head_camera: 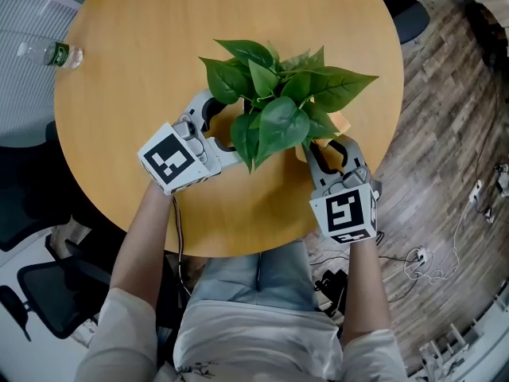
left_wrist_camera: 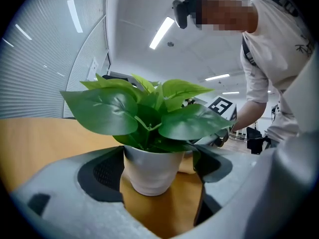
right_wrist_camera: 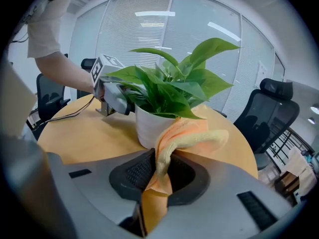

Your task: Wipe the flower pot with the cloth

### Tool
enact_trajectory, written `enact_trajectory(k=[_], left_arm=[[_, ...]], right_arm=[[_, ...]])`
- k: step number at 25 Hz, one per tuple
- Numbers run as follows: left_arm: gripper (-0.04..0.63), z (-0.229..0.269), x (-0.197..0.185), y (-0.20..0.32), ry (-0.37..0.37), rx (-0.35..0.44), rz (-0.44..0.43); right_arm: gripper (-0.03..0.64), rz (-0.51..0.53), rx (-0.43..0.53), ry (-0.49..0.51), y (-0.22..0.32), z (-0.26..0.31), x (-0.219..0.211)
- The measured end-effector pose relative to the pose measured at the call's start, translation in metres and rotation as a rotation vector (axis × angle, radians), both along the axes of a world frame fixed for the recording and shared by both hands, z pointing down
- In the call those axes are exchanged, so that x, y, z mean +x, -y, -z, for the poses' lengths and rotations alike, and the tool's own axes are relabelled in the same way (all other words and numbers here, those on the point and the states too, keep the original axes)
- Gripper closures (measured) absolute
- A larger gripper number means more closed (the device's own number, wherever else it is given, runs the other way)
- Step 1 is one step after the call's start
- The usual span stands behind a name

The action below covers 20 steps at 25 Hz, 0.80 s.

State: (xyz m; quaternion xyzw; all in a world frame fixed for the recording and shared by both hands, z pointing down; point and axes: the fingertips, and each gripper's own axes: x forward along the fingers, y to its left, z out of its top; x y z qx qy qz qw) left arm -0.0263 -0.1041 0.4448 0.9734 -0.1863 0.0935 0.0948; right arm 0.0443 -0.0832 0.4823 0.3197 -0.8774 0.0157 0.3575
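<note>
Orange cloth, clamped between the jaws of the right gripper, lies against the white flower pot straight ahead of it. The left gripper is spread wide, with the pot between its jaws.

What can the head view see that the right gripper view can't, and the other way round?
Only the head view shows the clear plastic bottle with a green label at the left, and the marker cube on the right gripper. Only the right gripper view shows the white round flower pot, which leaves hide from above, and the orange cloth pinched in the right gripper's shut jaws. Both show the green leafy plant, the round wooden table and the left gripper.
</note>
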Motion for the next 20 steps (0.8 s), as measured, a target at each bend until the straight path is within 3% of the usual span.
enact_trajectory(k=[4, 11, 20], left_arm=[[0.193, 0.000, 0.000, 0.004, -0.025, -0.001, 0.063], [0.204, -0.002, 0.010, 0.001, 0.011, -0.014, 0.192], [0.204, -0.004, 0.013, -0.001, 0.016, 0.000, 0.363]], right_arm=[[0.554, -0.072, 0.023, 0.004, 0.013, 0.005, -0.001], [0.554, -0.119, 0.029, -0.009, 0.011, 0.006, 0.002], [0.554, -0.065, 0.035, -0.013, -0.020, 0.004, -0.023]])
